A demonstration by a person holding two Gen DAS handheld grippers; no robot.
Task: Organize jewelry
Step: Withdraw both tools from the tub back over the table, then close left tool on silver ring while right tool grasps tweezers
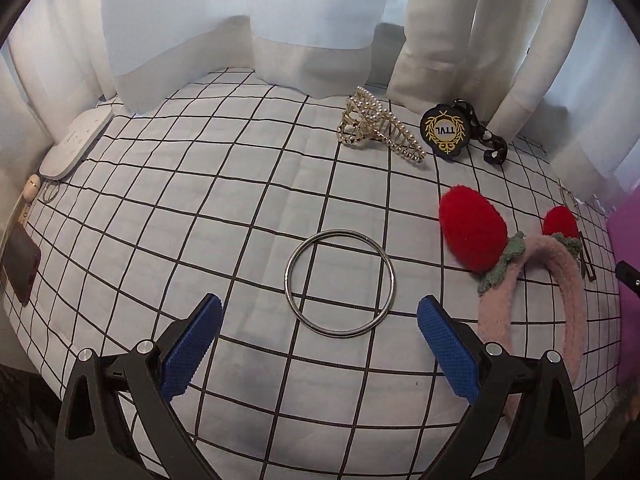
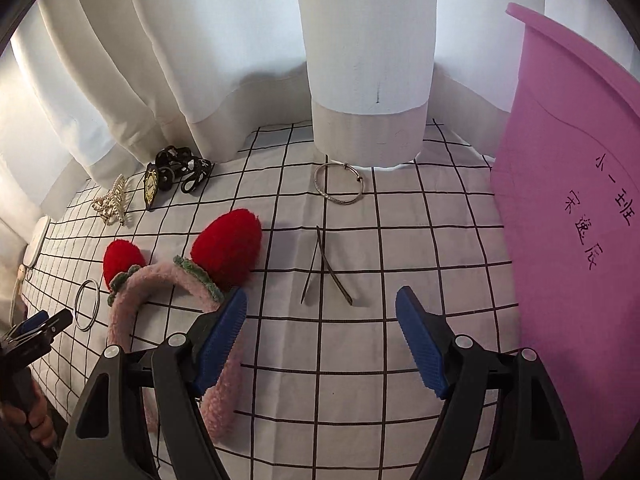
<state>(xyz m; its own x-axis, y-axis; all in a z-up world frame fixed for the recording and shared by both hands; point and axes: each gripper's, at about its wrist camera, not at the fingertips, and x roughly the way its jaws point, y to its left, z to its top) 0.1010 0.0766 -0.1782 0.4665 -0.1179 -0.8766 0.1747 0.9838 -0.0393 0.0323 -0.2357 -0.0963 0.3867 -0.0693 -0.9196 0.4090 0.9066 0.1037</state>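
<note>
A plain silver bangle (image 1: pixel 340 282) lies flat on the checked sheet (image 1: pixel 224 184). My left gripper (image 1: pixel 319 309) hangs open just in front of it, its fingers wider apart than the bangle and empty. A pink fluffy headband with red strawberries (image 1: pixel 532 276) lies to its right. In the right wrist view my right gripper (image 2: pixel 321 300) is open and empty, just short of a thin dark V-shaped hairpin (image 2: pixel 326 268). Its left finger (image 2: pixel 224 332) overlaps the headband (image 2: pixel 168 280). Farther back lies a thin silver bracelet (image 2: pixel 339 184).
A pearl claw clip (image 1: pixel 378 126) and a black badge with chain (image 1: pixel 444 132) lie near the white curtains (image 1: pixel 312 40). A purple plastic bin (image 2: pixel 572 240) stands at the right. A white power strip (image 1: pixel 76 140) and a dark phone (image 1: pixel 20 268) sit at the left edge.
</note>
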